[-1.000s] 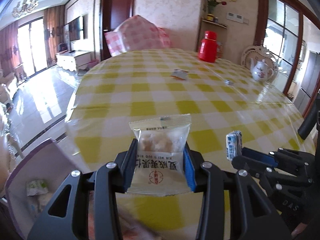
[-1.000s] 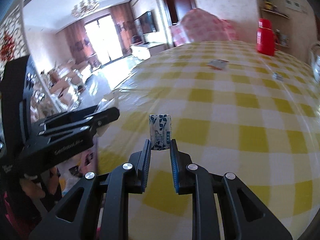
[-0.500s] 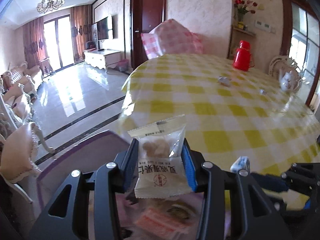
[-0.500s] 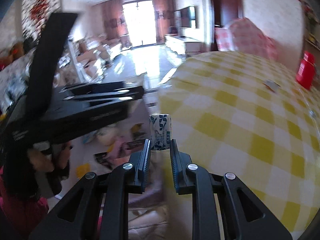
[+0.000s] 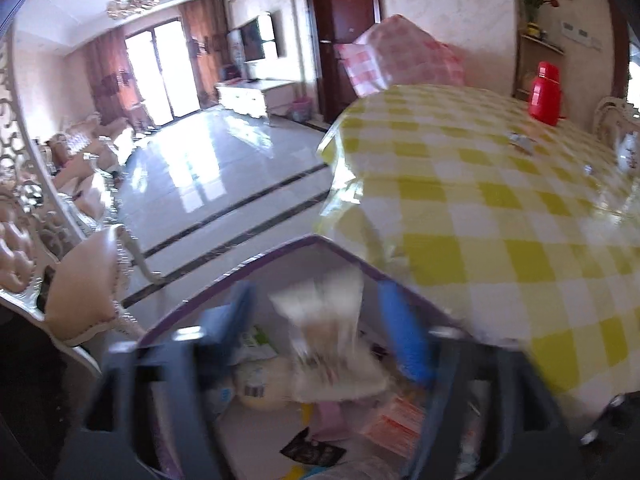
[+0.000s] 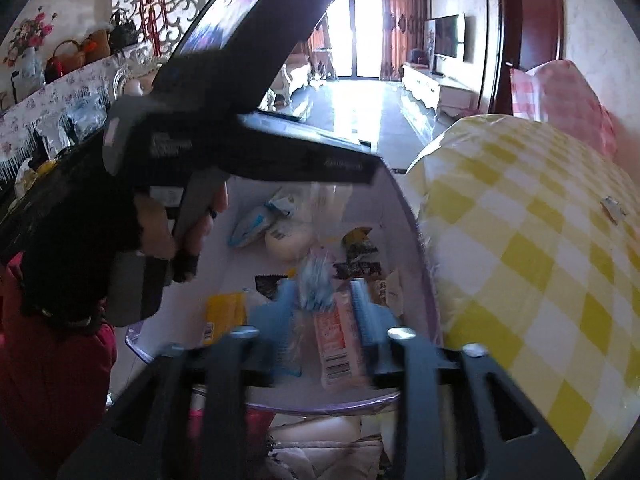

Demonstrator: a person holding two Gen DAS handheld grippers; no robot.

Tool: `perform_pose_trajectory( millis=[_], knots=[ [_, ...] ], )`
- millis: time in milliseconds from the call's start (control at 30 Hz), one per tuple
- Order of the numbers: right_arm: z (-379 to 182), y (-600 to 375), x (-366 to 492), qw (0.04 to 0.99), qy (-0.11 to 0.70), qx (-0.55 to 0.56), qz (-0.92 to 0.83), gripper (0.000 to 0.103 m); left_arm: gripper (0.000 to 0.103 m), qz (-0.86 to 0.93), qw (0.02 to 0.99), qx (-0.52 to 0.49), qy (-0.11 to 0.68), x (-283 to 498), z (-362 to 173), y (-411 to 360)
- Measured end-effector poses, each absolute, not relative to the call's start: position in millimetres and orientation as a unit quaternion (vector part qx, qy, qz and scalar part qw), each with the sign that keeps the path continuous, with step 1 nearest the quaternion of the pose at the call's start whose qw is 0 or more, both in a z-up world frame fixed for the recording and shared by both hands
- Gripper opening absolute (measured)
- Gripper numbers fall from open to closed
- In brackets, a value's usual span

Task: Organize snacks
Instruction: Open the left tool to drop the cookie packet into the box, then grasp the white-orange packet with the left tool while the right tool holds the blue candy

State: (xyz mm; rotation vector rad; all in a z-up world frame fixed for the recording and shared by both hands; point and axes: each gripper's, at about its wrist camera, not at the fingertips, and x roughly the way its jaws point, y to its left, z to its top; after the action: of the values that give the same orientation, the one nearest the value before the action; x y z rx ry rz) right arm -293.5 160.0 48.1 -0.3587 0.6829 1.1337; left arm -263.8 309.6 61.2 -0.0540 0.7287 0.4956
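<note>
Both grippers hang over a purple-rimmed snack box (image 5: pixel 280 256) beside the table. My left gripper (image 5: pixel 320 324) has its jaws spread wide, and the clear nut-snack packet (image 5: pixel 324 320) is blurred and loose between them above the box. My right gripper (image 6: pixel 324 308) has also opened, and the small blue-and-white candy (image 6: pixel 316 280) is blurred between its pads over the box (image 6: pixel 412 232). The left gripper's body (image 6: pixel 240 152) shows in the right wrist view above the box. Several wrapped snacks (image 6: pixel 288 240) lie inside.
The round table with the yellow checked cloth (image 5: pixel 500 200) stands to the right, with a red thermos (image 5: pixel 546 94), a small wrapper (image 5: pixel 522 142) and a teapot (image 5: pixel 628 152) on it. A padded chair (image 5: pixel 84 292) is at left. Glossy floor lies beyond.
Both grippers swung left off the table to above the box and opened. The nut-snack packet and the candy, held tight before, are now loose and blurred between the jaws.
</note>
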Motion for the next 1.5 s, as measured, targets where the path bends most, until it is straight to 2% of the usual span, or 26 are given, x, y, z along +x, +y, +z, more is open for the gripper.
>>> perform_pose_trajectory(
  millis=[33,133,300,400,567,767,1133,1333,1400,1500],
  knots=[
    [51.7,154.3,-291.2,0.780,0.312,-0.155,0.520,0.052,0.089,0.246,0.904,-0.024,0.348,-264.2,62.4,308.3],
    [59.4,136.6,-278.5,0.797,0.308,-0.135,0.501,0.053,0.096,0.244,0.906,-0.022,0.345,-261.1,63.8,302.4],
    [69.9,90.2,-243.1,0.835,0.308,-0.092,0.446,0.062,0.100,0.246,0.905,-0.009,0.345,-251.5,65.3,285.1],
    [75.8,46.0,-208.7,0.867,0.312,-0.057,0.385,0.071,0.101,0.248,0.903,-0.008,0.350,-239.5,71.4,265.0],
    [72.0,-27.4,-153.7,0.897,0.334,0.007,0.289,0.075,0.101,0.131,0.913,-0.091,0.375,-188.9,86.0,213.3],
    [53.3,-117.9,-90.4,0.915,0.357,0.069,0.176,0.077,0.101,0.053,0.919,-0.169,0.353,-82.7,98.5,137.9],
    [28.2,-198.5,32.6,0.908,0.395,0.117,0.072,0.077,0.101,0.095,0.927,-0.170,0.320,83.3,53.9,69.8],
    [23.7,-195.0,121.9,0.910,0.401,0.083,0.055,0.077,0.101,0.087,0.946,-0.169,0.263,127.6,54.5,71.0],
    [20.0,-189.6,152.6,0.909,0.410,0.056,0.054,0.076,0.101,0.073,0.949,-0.149,0.266,138.4,46.2,73.7],
    [10.0,-177.7,196.1,0.902,0.429,0.006,0.057,0.070,0.101,0.068,0.950,-0.156,0.263,146.1,46.5,87.6]
  ],
)
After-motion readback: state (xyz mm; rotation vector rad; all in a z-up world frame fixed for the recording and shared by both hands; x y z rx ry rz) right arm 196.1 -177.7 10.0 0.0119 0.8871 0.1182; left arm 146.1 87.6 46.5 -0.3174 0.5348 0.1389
